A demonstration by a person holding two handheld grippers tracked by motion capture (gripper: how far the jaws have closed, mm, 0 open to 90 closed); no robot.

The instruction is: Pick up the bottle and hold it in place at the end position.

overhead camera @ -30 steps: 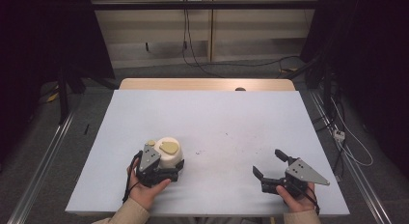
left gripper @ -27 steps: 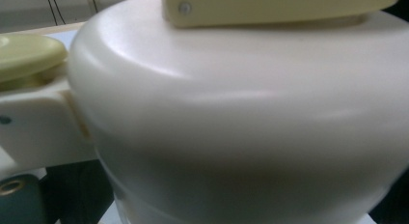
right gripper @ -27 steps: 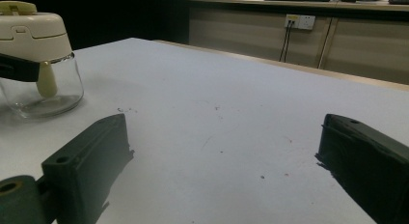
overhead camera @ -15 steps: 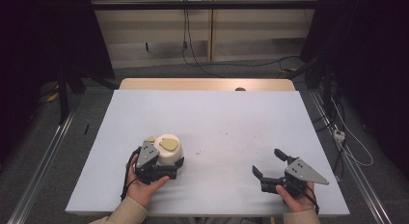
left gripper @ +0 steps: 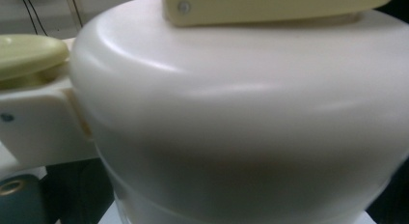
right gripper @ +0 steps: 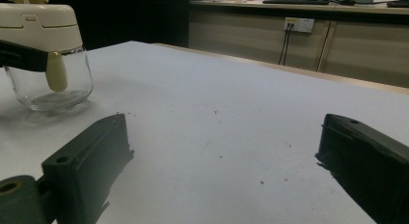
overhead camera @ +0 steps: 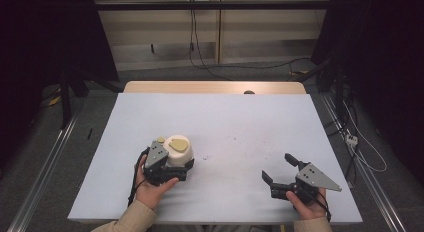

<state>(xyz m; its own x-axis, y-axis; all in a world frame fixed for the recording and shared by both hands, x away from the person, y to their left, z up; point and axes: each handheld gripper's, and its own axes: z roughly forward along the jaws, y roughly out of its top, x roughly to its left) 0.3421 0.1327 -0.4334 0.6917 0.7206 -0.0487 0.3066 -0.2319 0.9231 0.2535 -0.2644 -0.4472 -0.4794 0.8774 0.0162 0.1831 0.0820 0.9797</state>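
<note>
While the left tool (overhead camera: pixel 172 164) is clamped around the cream lid (overhead camera: pixel 178 149) of a clear glass jar (right gripper: pixel 48 86), that jar stands on the white surface (overhead camera: pixel 235 122). Well to the jar's right, the right tool (overhead camera: pixel 281 172) rests on the surface, jaws spread apart and holding nothing.

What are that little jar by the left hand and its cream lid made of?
The jar looks like clear glass: the table shows through its wall, and its thick base catches light. Its lid seems to be smooth cream plastic with a soft sheen, topped by a pale yellow piece, probably plastic too. The tabletop looks matte, possibly laminate.
</note>
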